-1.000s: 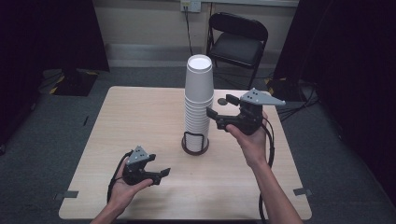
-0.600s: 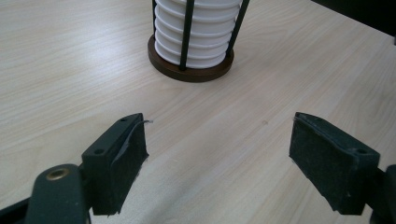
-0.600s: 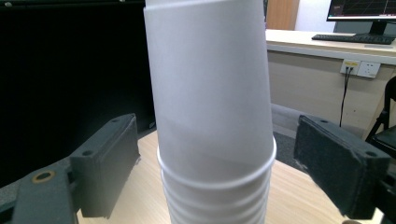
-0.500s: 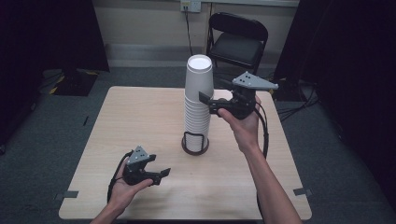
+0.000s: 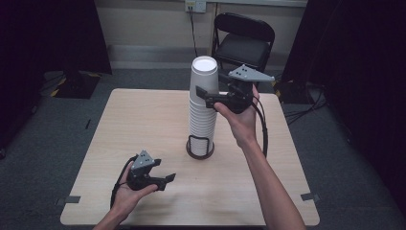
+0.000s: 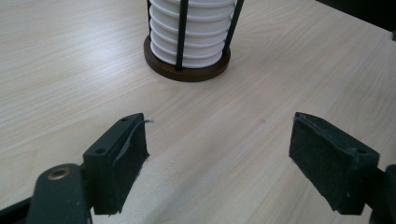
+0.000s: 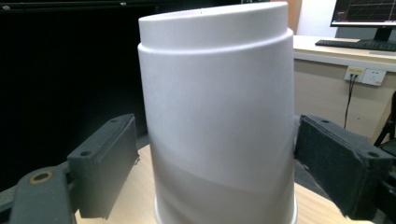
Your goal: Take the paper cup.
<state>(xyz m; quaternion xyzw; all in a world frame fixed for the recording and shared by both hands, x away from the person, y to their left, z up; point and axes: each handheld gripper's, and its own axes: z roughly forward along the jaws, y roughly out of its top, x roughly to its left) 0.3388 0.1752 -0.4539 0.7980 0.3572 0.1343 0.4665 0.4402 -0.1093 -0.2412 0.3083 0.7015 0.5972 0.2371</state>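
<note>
A tall stack of upturned white cups (image 5: pixel 201 112) stands in a wire holder with a dark round base (image 5: pixel 199 151) at the table's middle. My right gripper (image 5: pixel 207 94) is raised beside the stack's top, open, its jaws on either side of the top cup (image 7: pixel 219 107). A small gap shows between the left pad (image 7: pixel 105 163) and that cup. My left gripper (image 5: pixel 165 182) rests low near the table's front left, open, nothing between its pads (image 6: pixel 123 158). The holder base (image 6: pixel 187 72) and the lowest cups (image 6: pixel 196 32) lie just ahead of it.
The wooden table (image 5: pixel 143 124) has bare surface left, right and in front of the holder. A black folding chair (image 5: pixel 244 40) stands behind the far edge. Cables (image 5: pixel 306 112) lie on the floor at the right.
My right gripper has risen and moved left to the top of the stack, so its jaws now straddle the top cup. The left gripper has stayed put.
</note>
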